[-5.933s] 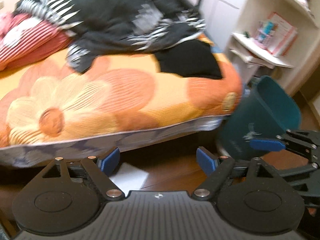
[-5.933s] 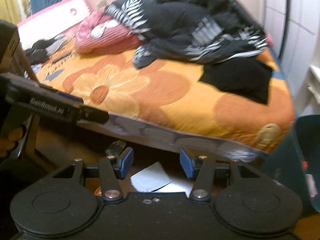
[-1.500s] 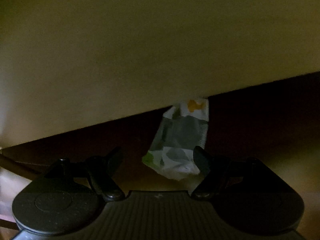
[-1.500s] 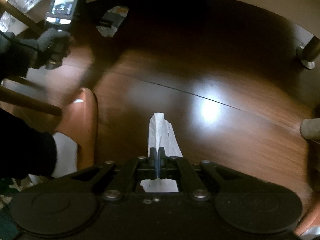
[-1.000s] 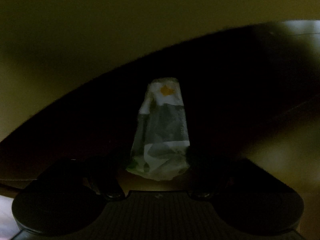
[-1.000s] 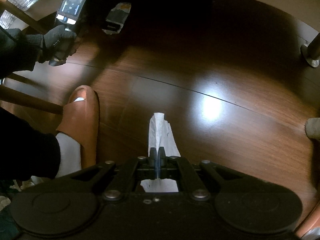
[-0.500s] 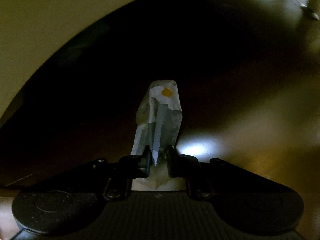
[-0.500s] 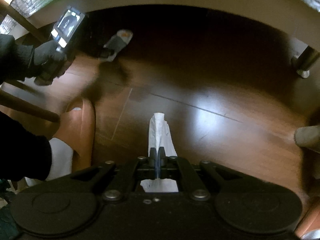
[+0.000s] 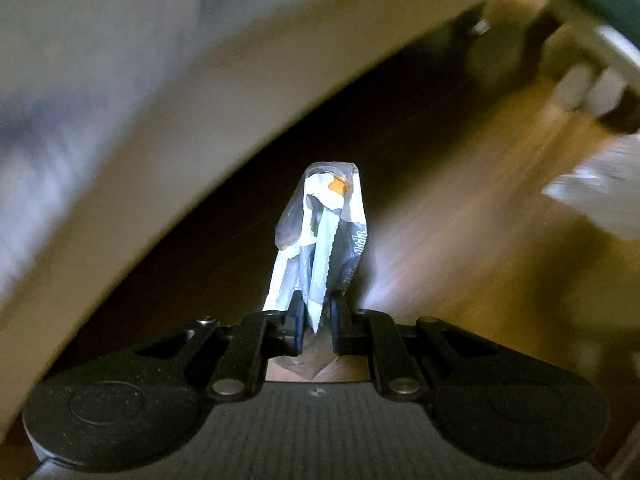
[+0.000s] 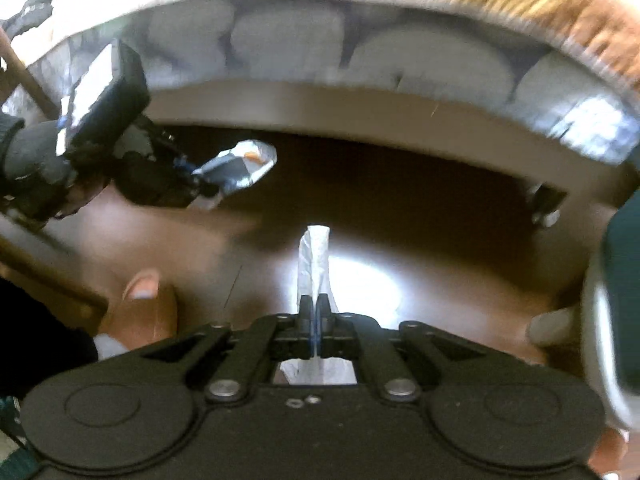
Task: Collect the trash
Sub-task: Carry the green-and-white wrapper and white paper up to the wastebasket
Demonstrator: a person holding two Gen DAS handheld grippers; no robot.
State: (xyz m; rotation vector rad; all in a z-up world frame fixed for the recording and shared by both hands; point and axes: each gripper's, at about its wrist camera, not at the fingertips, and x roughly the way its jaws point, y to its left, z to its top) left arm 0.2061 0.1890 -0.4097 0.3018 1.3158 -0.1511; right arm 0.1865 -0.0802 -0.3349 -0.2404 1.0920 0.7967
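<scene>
My left gripper (image 9: 315, 316) has its jaws clenched on a crumpled wrapper (image 9: 324, 236), which juts forward above the floor (image 9: 460, 248); my right gripper (image 10: 315, 320) pinches white paper (image 10: 314, 256) likewise, below the bed (image 10: 360, 52).

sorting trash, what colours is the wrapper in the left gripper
White and grey wrapper with an orange spot; clearest in the left wrist view.

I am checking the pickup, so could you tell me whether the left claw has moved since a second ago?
Yes. The left claw, shut on the wrapper, has backed out from under the bed frame, toward open floor.
</scene>
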